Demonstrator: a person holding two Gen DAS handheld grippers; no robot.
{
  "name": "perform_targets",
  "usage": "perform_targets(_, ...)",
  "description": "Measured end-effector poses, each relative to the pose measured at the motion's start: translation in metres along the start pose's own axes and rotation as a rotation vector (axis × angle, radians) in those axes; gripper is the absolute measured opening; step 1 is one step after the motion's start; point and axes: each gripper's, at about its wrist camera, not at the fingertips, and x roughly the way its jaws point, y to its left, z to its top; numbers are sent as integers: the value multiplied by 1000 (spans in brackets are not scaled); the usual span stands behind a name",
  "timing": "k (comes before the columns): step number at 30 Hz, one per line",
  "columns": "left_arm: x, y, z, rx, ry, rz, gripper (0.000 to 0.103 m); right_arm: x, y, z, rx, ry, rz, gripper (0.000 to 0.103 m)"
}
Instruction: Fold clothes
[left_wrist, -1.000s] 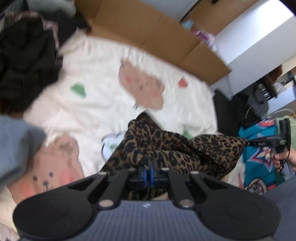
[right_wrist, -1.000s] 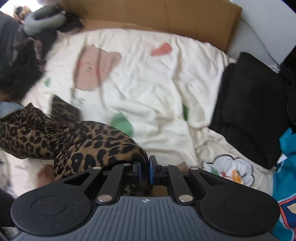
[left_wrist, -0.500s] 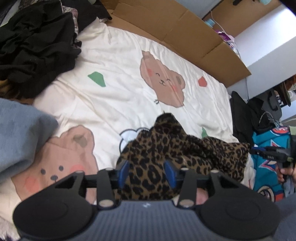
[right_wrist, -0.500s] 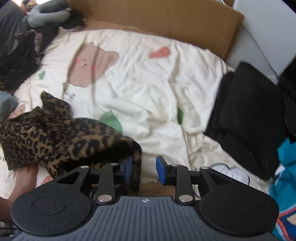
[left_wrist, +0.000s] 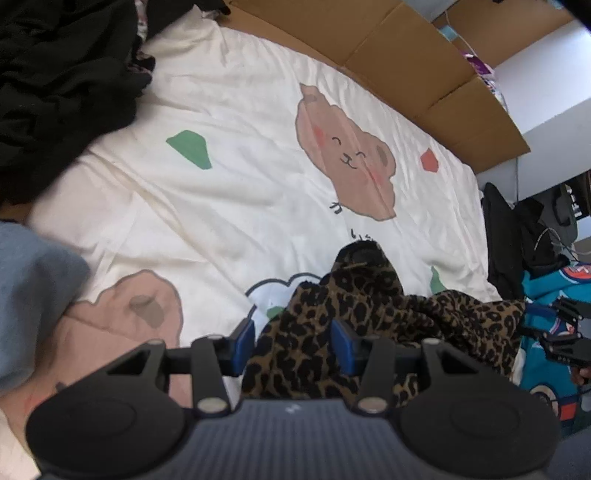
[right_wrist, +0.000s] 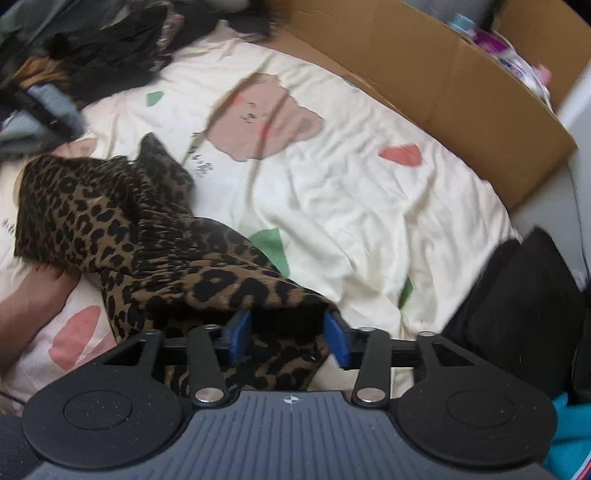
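A leopard-print garment (left_wrist: 369, 314) lies in a crumpled heap on the cream bear-print sheet (left_wrist: 240, 184). My left gripper (left_wrist: 293, 343) hovers just over its near end, open. The cloth sits between and below the blue pads (left_wrist: 243, 343), which do not press on it. The right wrist view shows the same garment (right_wrist: 147, 229) stretching away to the left. My right gripper (right_wrist: 287, 338) is over its near edge with its jaws opening. Loose cloth lies between them, not pinched. A person's forearm (right_wrist: 29, 299) shows under the garment's left end.
A pile of black clothes (left_wrist: 55, 74) covers the far left of the bed, and a blue-grey garment (left_wrist: 29, 295) lies near left. Cardboard (left_wrist: 406, 62) lines the far edge. A black folded garment (right_wrist: 517, 314) and a teal one (left_wrist: 546, 295) lie at the right.
Both grippers went from shut on the leopard garment to open and let it go. The garment sank into a heap on the sheet. The left gripper came down closer to the bed.
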Motion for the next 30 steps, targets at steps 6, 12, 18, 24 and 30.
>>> perform_targets(6,29,4,6,-4,29,-24,48,5,21,4,-165,-14,-6,69)
perform_targets(12,51,11,5,-19,53,-45,48,7,32,5,-310,-23,-39,70)
perform_targets(18,66,16,0,-43,72,-83,48,2,18,7,-283,-3,-80,70)
perform_targets(24,81,22,-3,-97,87,-125,48,12,25,3,-371,-33,-57,70)
perform_targets(30,86,25,-4,-131,104,-169,48,37,43,-6,-402,-56,-14,70)
